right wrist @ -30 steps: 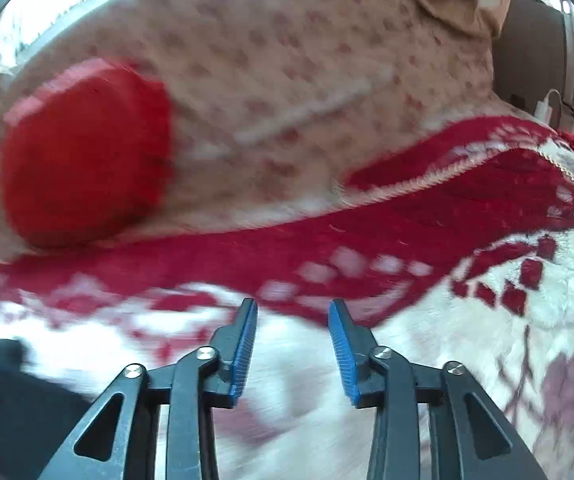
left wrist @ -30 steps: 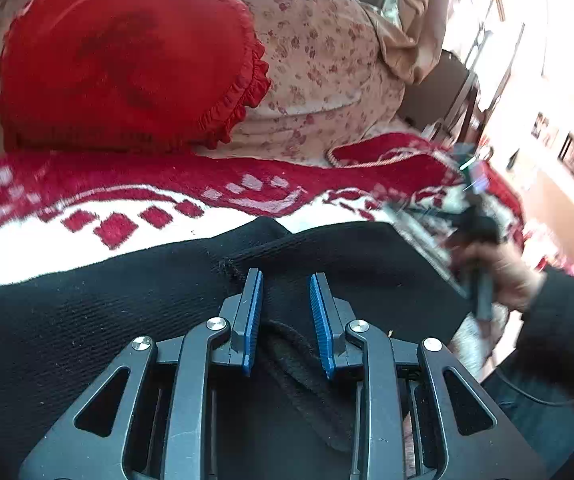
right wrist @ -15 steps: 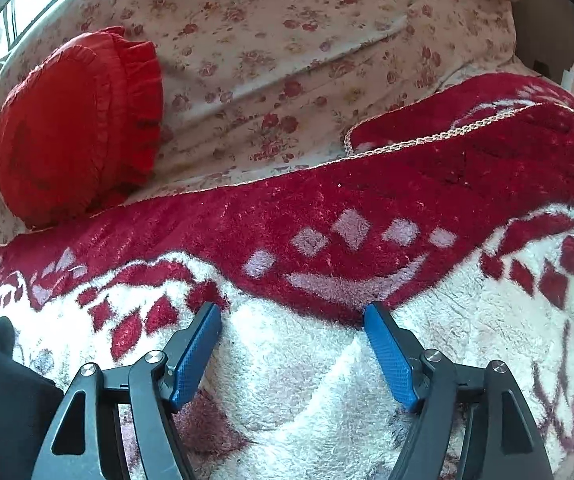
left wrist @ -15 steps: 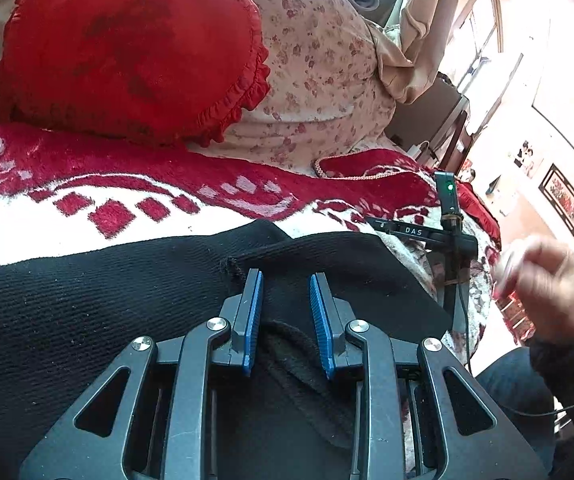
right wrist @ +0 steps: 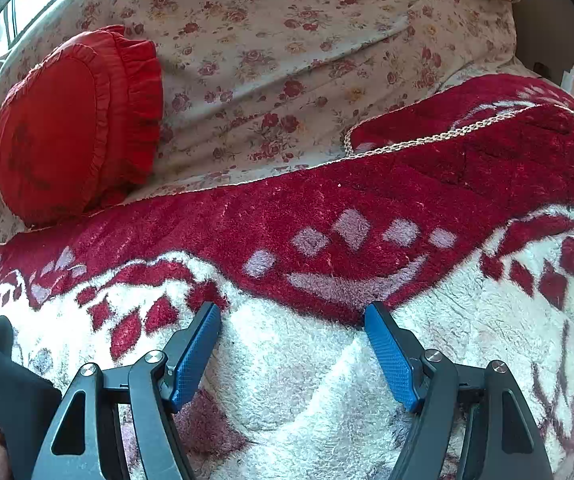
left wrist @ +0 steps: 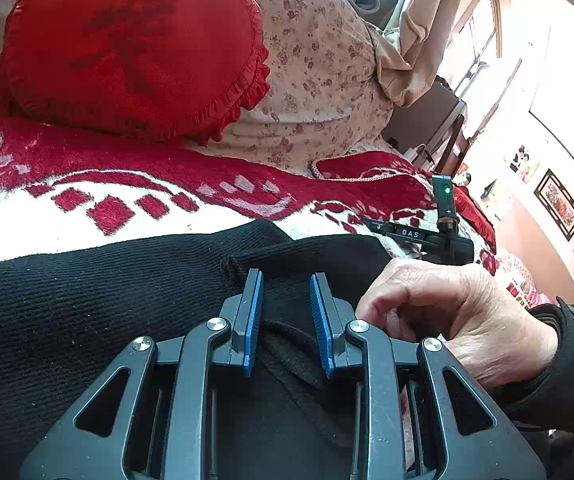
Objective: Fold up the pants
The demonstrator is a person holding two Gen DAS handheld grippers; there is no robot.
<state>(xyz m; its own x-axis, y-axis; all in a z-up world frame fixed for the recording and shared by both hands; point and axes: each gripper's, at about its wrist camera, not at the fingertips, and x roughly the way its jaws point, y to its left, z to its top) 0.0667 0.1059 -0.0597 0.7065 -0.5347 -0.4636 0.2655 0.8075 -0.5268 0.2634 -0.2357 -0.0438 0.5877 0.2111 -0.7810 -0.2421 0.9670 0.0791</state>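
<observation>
Our right gripper (right wrist: 292, 354) now lies set down on the red-and-white blanket (right wrist: 327, 400), its fingers just sprung wide with nothing between them. Our bare right hand (left wrist: 447, 312) has come over to the black pants (left wrist: 87, 300). The left gripper (left wrist: 285, 312) stands nearly closed, a ridge of pants between its fingers; whether they pinch it, we cannot tell. Hand-arranging likely precedes the fold.

Left gripper (left wrist: 285, 312) jaws narrow; bare hand (left wrist: 447, 312) alongside. Right gripper (right wrist: 293, 354) jaws just opened wide, empty.

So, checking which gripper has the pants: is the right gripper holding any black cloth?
No, the right gripper stands wide open over the bare blanket, nothing between its fingers.
</observation>
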